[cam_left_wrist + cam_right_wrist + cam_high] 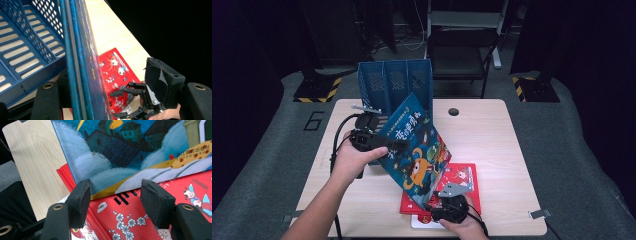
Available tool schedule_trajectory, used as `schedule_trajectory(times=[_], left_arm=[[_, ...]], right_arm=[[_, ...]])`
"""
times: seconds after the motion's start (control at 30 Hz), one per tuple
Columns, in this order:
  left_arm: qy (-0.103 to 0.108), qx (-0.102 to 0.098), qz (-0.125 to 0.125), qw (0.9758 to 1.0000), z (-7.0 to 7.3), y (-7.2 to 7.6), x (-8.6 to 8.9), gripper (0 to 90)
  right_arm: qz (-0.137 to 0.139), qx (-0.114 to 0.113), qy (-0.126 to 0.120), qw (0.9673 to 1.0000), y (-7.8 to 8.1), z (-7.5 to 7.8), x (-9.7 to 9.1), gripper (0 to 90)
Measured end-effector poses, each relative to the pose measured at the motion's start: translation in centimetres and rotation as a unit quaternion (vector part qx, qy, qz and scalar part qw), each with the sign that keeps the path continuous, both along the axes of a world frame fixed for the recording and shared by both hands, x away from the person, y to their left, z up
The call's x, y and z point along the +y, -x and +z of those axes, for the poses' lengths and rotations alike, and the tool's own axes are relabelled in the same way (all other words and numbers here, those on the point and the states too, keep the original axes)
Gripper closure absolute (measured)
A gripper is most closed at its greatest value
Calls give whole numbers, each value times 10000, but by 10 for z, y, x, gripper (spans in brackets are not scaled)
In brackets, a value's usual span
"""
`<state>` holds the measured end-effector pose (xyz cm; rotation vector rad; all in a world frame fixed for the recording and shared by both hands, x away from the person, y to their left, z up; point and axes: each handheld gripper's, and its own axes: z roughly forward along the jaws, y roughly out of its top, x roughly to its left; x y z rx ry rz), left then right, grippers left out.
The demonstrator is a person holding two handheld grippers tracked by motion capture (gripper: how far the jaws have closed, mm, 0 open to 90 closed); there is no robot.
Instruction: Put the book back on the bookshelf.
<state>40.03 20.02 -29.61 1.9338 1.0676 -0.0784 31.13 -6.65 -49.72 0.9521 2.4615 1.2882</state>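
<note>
between the spread jaws of both grippers, left point(404, 145) and right point(113, 205), the ungripped blue book point(419, 150)

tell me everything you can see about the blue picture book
The blue picture book is a thin, glossy hardcover with an orange cartoon creature, night-time houses and Chinese title characters on its cover. It is closed and tilted, its upper end leaning toward the blue file rack and its lower corner resting over the red book on the table. The left gripper straddles its upper edge with jaws apart; the right gripper sits at its lower corner, jaws open either side.
</note>
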Motion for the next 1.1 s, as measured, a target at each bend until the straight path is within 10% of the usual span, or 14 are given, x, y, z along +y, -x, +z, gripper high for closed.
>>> schedule_trajectory(times=[0.6,1.1], left_arm=[[-715,-175,157,9972,3,5,-9,641],[-792,-24,306,9964,1,5,-3,764]], right_arm=[[39,-30,8,10000,0,-1,0,409],[44,-32,21,10000,0,-1,0,406]])
